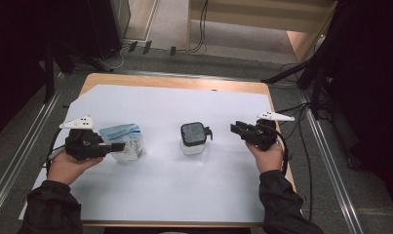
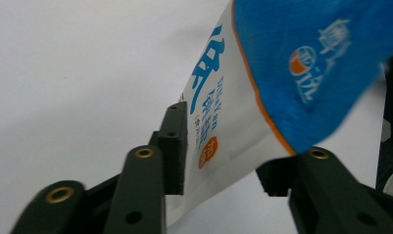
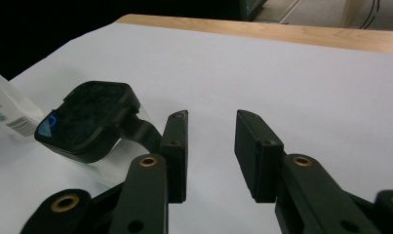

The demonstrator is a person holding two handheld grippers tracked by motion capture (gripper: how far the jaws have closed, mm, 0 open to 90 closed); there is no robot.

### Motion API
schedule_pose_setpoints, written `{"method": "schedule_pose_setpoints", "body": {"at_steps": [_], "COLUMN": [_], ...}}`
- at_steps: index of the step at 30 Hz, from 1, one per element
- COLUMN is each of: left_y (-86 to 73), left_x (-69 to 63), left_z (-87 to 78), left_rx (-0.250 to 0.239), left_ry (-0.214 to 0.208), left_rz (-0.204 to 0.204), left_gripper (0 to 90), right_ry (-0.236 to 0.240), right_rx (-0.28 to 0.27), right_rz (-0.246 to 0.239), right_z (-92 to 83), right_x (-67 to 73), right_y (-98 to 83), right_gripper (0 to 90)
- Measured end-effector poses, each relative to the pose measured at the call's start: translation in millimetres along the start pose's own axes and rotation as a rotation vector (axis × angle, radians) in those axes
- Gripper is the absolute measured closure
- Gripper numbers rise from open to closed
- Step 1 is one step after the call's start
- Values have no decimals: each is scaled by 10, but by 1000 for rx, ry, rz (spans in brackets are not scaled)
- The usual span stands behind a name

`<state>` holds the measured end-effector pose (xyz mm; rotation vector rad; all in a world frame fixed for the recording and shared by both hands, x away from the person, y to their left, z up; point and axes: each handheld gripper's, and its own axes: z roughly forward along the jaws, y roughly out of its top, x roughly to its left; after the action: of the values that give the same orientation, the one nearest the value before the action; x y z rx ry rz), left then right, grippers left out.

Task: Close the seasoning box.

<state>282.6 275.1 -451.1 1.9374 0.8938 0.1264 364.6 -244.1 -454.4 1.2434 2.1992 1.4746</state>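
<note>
A white and blue printed pouch (image 1: 123, 141) stands on the white sheet (image 1: 184, 190) at the left. My left gripper (image 1: 117, 146) reaches it from the left. In the left gripper view the pouch (image 2: 262, 97) sits between the jaws of the left gripper (image 2: 225, 161), which stand apart and do not press it. A small clear container with a black lid (image 1: 193, 138) stands in the middle. My right gripper (image 1: 238, 129) is just right of it, open and empty. In the right gripper view the container (image 3: 87, 122) lies left of the right gripper (image 3: 211, 146), beside its left jaw.
The white sheet covers most of a wooden table (image 1: 184, 83). Dark stands and cables (image 1: 301, 73) surround the table on the floor. A corner of the pouch (image 3: 9, 112) shows at the left edge of the right gripper view.
</note>
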Motion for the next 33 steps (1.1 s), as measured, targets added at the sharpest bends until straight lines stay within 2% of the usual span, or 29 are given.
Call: {"method": "schedule_pose_setpoints", "body": {"at_steps": [4, 9, 12, 13, 25, 29, 33], "left_y": [-25, -82, -125, -134, -271, -307, -327], "left_x": [-19, -8, 3, 8, 115, 180, 249], "left_z": [-56, -127, -181, -192, -383, -396, -392], "left_rx": [7, 27, 23, 19, 6, 22, 21], "left_ry": [8, 37, 84, 85, 133, 149, 183], "left_rz": [0, -6, -7, -11, -70, -96, -119], "left_gripper": [504, 437, 422, 411, 393, 391, 390], "right_ry": [-16, -34, -37, -36, -44, -45, -45], "right_rx": [-10, -4, -1, -3, 3, 9, 13], "right_rz": [-9, -9, -1, 0, -17, -24, -26], "right_z": [-37, -56, -56, -57, -19, 3, 13], "right_x": [-46, -101, -131, -146, -172, -161, -158], "right_y": [-9, -35, -45, -46, -31, -33, -38], "right_gripper": [608, 527, 503, 497, 486, 486, 486]}}
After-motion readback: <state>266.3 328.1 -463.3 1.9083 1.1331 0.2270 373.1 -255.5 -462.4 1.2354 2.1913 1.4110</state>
